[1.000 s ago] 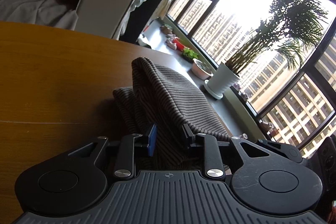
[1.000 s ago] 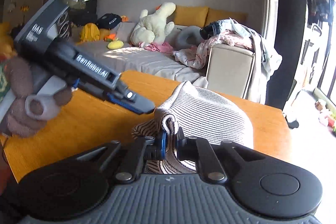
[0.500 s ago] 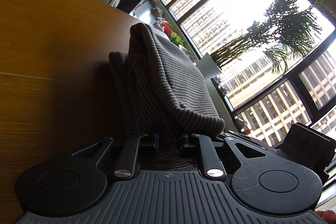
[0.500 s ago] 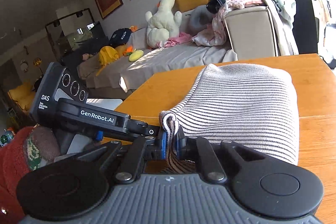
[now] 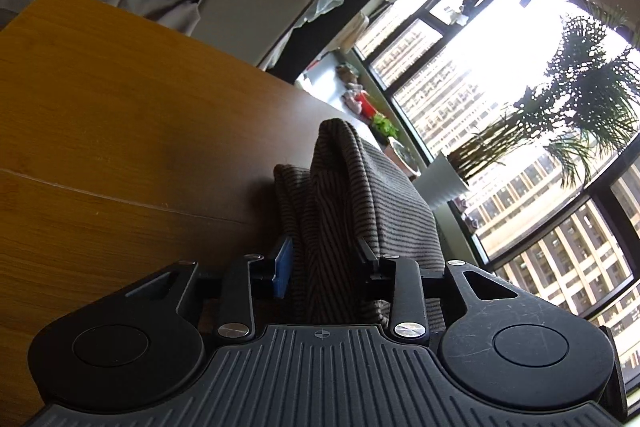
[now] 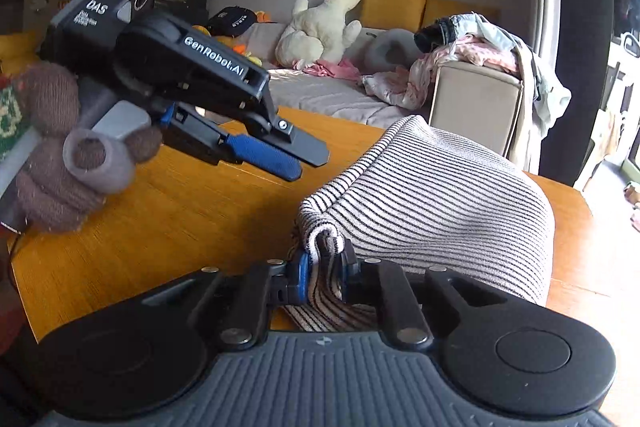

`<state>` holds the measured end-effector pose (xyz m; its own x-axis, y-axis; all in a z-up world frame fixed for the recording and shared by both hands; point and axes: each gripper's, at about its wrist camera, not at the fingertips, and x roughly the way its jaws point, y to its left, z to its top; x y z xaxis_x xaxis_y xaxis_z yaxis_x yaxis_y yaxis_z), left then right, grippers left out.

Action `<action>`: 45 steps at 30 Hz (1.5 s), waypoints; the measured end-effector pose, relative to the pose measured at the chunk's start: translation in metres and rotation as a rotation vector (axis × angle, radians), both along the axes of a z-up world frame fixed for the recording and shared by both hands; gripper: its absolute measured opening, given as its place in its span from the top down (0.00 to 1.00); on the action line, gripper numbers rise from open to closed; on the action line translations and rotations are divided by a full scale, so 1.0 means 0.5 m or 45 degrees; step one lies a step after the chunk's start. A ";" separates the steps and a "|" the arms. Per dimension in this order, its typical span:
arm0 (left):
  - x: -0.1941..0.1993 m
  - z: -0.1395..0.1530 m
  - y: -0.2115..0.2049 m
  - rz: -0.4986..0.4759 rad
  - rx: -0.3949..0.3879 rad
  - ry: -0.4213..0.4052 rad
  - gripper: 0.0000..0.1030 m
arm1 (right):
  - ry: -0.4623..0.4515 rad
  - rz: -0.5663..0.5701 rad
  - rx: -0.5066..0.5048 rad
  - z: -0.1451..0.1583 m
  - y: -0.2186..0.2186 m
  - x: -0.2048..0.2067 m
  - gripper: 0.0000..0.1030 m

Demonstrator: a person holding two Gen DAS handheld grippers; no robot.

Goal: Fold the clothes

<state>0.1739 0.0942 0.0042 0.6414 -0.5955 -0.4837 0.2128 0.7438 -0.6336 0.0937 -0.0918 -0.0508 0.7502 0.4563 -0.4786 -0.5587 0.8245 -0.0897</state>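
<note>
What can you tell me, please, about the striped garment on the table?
The striped garment is a soft knit, pale with thin dark stripes, folded into a rounded, humped bundle lying on the wooden table. Its rolled near corner is pinched between the pads of the right gripper, whose jaws have just been easing open. The left gripper, its jaws also just opened, hovers beside the bundle without touching it.

Striped garment (image 6: 440, 195): soft ribbed knit cloth, matt. Bench (image 5: 120, 131): smooth wood-grain surface, satin sheen. Left gripper (image 5: 324, 267) body: matt black plastic, ribbed grey housing, bright metal pivot pins, blue rough-textured pads (image 5: 283, 267). Glove (image 6: 52, 163): fuzzy brown knit.
</note>
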 end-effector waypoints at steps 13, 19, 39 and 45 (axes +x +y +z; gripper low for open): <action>-0.014 0.057 -0.076 -0.064 0.096 -0.116 0.61 | -0.097 0.045 -0.210 -0.004 0.053 -0.027 0.65; -0.014 0.069 -0.110 -0.145 0.145 -0.158 0.59 | -0.146 0.083 -0.326 -0.006 0.075 -0.034 0.62; 0.043 0.001 -0.126 -0.149 0.267 -0.024 0.50 | 0.298 -0.442 0.384 0.104 -0.239 0.154 0.12; 0.046 -0.003 -0.124 -0.154 0.270 -0.014 0.47 | 0.424 -0.533 0.237 0.033 -0.205 0.190 0.04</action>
